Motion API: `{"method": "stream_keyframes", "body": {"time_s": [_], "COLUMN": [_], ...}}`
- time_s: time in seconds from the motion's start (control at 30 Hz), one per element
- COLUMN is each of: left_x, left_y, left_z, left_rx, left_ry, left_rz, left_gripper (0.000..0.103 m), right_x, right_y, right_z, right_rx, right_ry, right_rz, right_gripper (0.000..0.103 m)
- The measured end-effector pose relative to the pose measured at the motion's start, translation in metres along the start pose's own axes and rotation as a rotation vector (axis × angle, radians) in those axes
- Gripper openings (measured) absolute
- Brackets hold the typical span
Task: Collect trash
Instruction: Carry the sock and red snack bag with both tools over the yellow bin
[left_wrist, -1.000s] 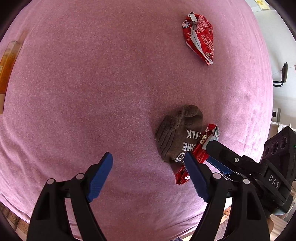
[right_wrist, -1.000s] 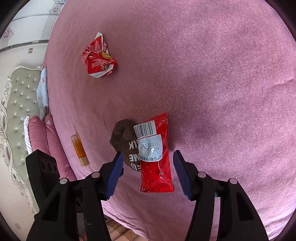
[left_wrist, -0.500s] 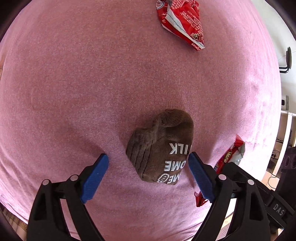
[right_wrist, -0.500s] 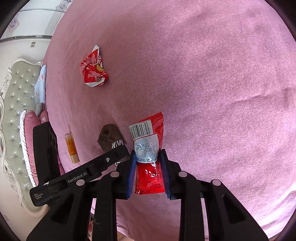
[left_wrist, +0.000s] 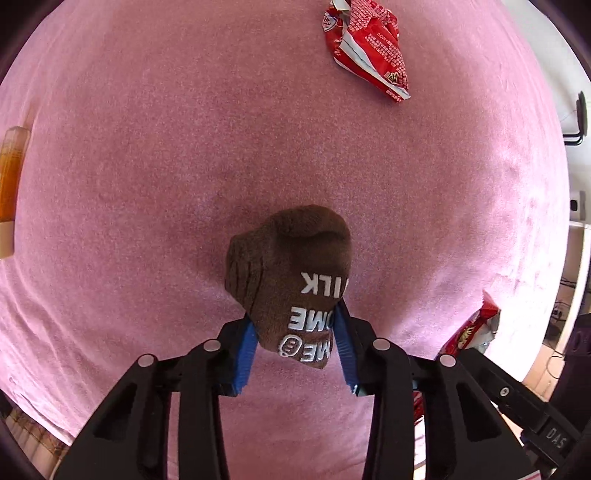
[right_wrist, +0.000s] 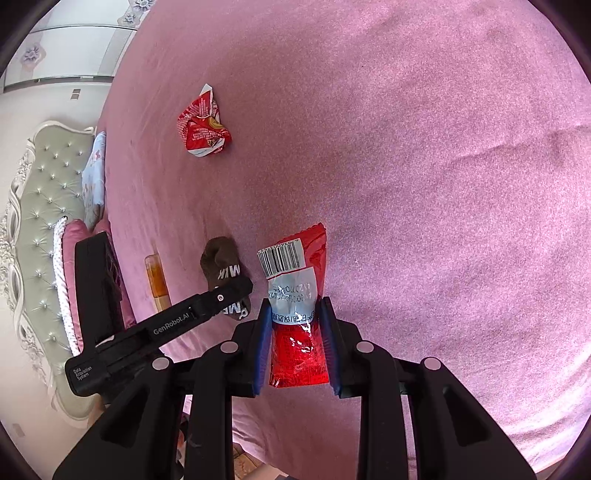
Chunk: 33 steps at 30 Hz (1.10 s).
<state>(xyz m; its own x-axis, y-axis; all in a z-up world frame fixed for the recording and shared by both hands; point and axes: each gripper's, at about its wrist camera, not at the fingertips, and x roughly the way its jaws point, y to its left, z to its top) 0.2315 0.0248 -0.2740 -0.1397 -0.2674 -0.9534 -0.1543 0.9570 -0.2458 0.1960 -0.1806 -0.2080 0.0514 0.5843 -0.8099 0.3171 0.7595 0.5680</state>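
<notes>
Since the earlier frames the left tongs (left_wrist: 295, 354) have slid across the pink bed (left_wrist: 147, 184) to the brown sock (left_wrist: 291, 280), and their blue pads have just been closing, with the sock's printed end now pinched between them. The right tongs (right_wrist: 295, 343) have also just closed and now clamp the red snack wrapper (right_wrist: 297, 295) at its middle, its barcode end sticking out past the tips.

The sock's toe end seems to rest on the blanket still, though that is hard to tell. It is soft and light; it will droop and fold from wherever it is held, so a bite deep into the bunched fabric, as here, looks safer than a nip at an edge. The wrapper is thin, glossy film: almost weightless, crinkly and likely slippery, so the flat mid-section grip suits it.

A crumpled red packet (left_wrist: 367, 48) lies well apart, further up the bed. It should crush easily; its raised folds offer the best purchase. An amber bottle (left_wrist: 11, 184) lies near the bed's edge, well away from the sock.
</notes>
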Motion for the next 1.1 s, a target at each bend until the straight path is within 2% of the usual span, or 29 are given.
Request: {"method": "stream_keyframes", "body": {"time_s": [0.1, 0.27, 0.3, 0.47, 0.5, 0.6, 0.87, 1.1], "left_x": [-0.013, -0.028, -0.030, -0.033, -0.029, -0.024, -0.002, 0.020], "left_y": [0.007, 0.013, 0.009, 0.009, 0.001, -0.011, -0.084, -0.179], "left_z": [-0.014, -0.051, -0.041, -0.059, -0.081, -0.108, -0.138, -0.179], "left_rx": [0.010, 0.040, 0.045, 0.074, 0.084, 0.118, 0.253, 0.411], "left_ry": [-0.014, -0.036, -0.036, -0.020, -0.015, 0.009, 0.056, 0.093], "left_rz": [-0.058, -0.095, -0.100, -0.123, -0.125, -0.122, -0.119, -0.105], "left_gripper": [0.037, 0.037, 0.037, 0.037, 0.037, 0.037, 0.037, 0.037], "right_x": [-0.009, -0.029, -0.032, -0.049, -0.053, -0.065, -0.100, -0.156], "right_y": [-0.001, -0.009, -0.012, -0.027, -0.032, -0.048, -0.099, -0.158], "right_z": [-0.011, -0.036, -0.042, -0.075, -0.082, -0.102, -0.152, -0.188], "right_rx": [-0.004, -0.002, 0.002, 0.028, 0.037, 0.078, 0.155, 0.251], "right_ry": [-0.011, -0.047, -0.053, -0.088, -0.097, -0.127, -0.184, -0.281], "right_rz": [0.000, -0.005, -0.004, -0.012, -0.010, -0.004, -0.004, 0.030], "right_gripper": [0.025, 0.025, 0.025, 0.025, 0.025, 0.025, 0.025, 0.025]}}
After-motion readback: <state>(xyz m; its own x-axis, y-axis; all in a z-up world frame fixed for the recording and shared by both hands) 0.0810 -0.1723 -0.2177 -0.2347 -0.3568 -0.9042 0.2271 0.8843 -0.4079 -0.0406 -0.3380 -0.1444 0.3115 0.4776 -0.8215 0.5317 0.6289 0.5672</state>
